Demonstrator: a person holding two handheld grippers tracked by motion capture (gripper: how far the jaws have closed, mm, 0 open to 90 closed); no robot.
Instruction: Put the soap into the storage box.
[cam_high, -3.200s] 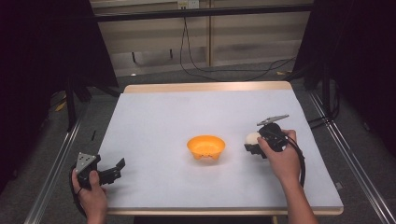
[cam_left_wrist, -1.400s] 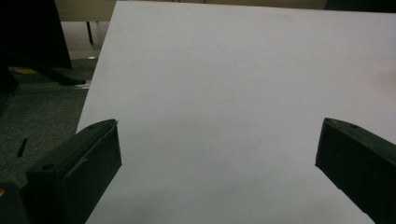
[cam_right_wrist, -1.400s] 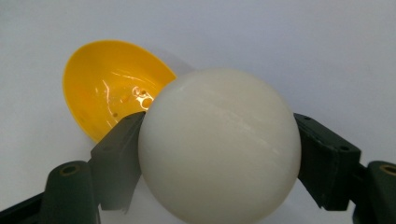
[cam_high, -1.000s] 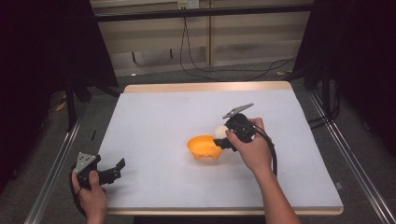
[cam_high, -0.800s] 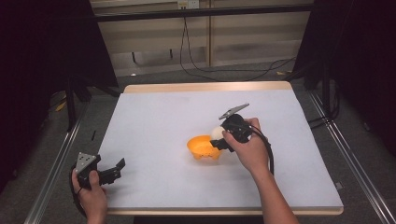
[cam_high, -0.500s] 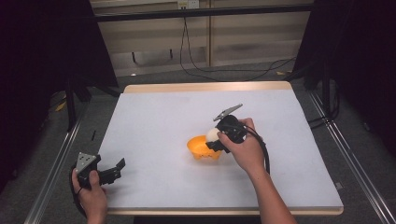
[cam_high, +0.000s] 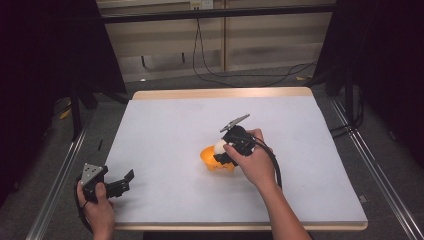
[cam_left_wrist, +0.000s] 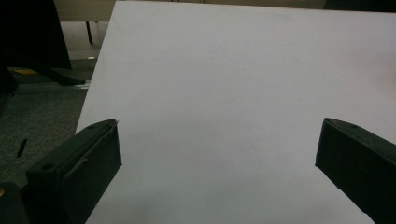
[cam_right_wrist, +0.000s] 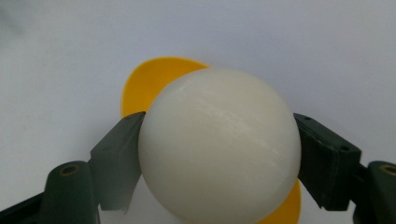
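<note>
One white ball (cam_right_wrist: 219, 144) is sitting clamped in the right gripper (cam_high: 223, 151), hovering over one orange bowl (cam_high: 209, 156) at table (cam_high: 165, 125) centre. The left gripper (cam_high: 117, 182), at 7 o'clock, is gaping wide, empty.

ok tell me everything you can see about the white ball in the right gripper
The smooth, glossy, cream-white ball looks like hard plastic, with faint streaks across its surface and no markings. It is whole and round. The right gripper clamps it at the widest part, one black pad pressing each side. It hangs above the shallow orange plastic bowl, near the middle of the white table. Whether it touches the bowl I cannot tell.
</note>
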